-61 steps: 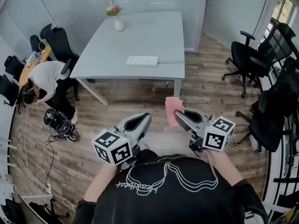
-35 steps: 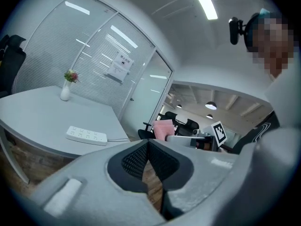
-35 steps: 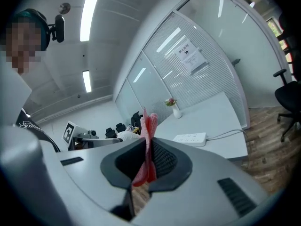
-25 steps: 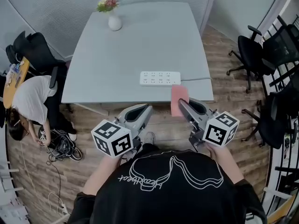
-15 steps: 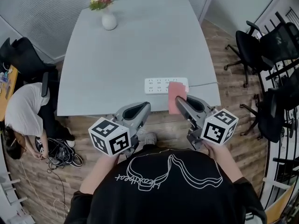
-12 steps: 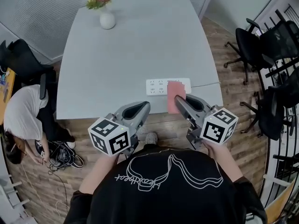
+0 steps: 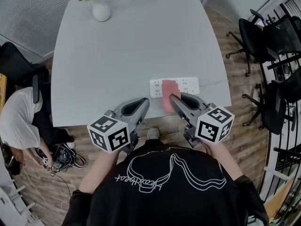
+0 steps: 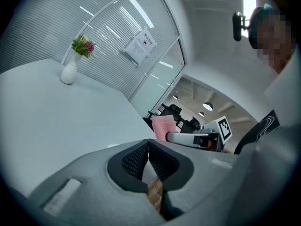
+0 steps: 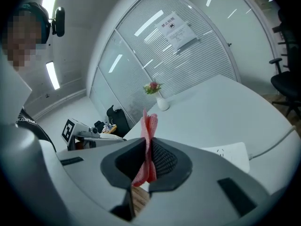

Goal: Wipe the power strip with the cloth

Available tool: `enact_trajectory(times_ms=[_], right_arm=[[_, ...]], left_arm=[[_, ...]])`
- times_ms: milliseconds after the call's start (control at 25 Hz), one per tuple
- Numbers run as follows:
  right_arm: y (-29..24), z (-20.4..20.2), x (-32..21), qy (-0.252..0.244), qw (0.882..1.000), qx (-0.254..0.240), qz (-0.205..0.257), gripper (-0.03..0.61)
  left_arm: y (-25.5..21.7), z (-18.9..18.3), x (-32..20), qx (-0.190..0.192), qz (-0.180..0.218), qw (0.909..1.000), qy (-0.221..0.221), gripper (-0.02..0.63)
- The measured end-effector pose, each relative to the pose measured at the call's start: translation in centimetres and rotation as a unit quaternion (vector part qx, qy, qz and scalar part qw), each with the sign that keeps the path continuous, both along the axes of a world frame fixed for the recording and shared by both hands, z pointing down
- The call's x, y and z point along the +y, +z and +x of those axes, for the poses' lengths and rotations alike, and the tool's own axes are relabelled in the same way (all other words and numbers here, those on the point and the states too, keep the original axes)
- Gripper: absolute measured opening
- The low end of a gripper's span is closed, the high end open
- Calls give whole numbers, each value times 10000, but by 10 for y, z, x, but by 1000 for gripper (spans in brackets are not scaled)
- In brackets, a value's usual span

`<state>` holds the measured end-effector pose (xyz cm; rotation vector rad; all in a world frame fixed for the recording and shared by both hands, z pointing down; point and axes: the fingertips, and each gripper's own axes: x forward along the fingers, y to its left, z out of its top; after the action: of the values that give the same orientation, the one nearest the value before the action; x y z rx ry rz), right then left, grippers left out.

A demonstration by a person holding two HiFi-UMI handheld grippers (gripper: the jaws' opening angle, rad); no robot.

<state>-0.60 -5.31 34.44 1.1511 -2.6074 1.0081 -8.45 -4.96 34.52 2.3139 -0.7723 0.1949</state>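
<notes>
A white power strip (image 7: 187, 85) lies near the front edge of the grey table (image 7: 127, 51), its cable (image 7: 214, 83) running off to the right. My right gripper (image 7: 171, 98) is shut on a pink cloth (image 7: 168, 92) that stands up over the strip's middle. In the right gripper view the pink cloth (image 9: 148, 147) is pinched between the jaws, with the power strip (image 9: 231, 155) beyond on the right. My left gripper (image 7: 143, 102) is shut with nothing in it, at the table's front edge left of the strip. The left gripper view shows the pink cloth (image 8: 163, 126) held upright.
A white vase with flowers (image 7: 100, 8) stands at the table's far left corner. Black office chairs (image 7: 263, 27) stand to the right on the wooden floor. A person in a white shirt (image 7: 16, 126) crouches left of the table beside a cable tangle (image 7: 59, 157).
I have come up to the table. The pink cloth in my right gripper has moved from in front of the table to over the power strip. The left gripper stays shut.
</notes>
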Motion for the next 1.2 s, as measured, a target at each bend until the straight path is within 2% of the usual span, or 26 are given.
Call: enact_trajectory(times_ms=[320,760,880,1040,1200], right_arm=[[47,-13,-19,14,9985,-15,-554,32],[96,-29,-47,156,9950,162,-969,32],[106,-30,-54,153,9943,380,-983,32],[120,-31,-63,171,9926,648,-1016,32],[128,-35,-66,169,9912,607,-1162,34]], left_arm=[[40,-9,-22,-77,-316,9995,-67,14],[96,-20,-31,-195,-737,9967,-290,14],[103,-22,-35,-234,-803,9959,-344,14],[112,-23,-40,-266,-884,9953,-292,14],[118,-20,-38,-318,-958,9946,-228,14]])
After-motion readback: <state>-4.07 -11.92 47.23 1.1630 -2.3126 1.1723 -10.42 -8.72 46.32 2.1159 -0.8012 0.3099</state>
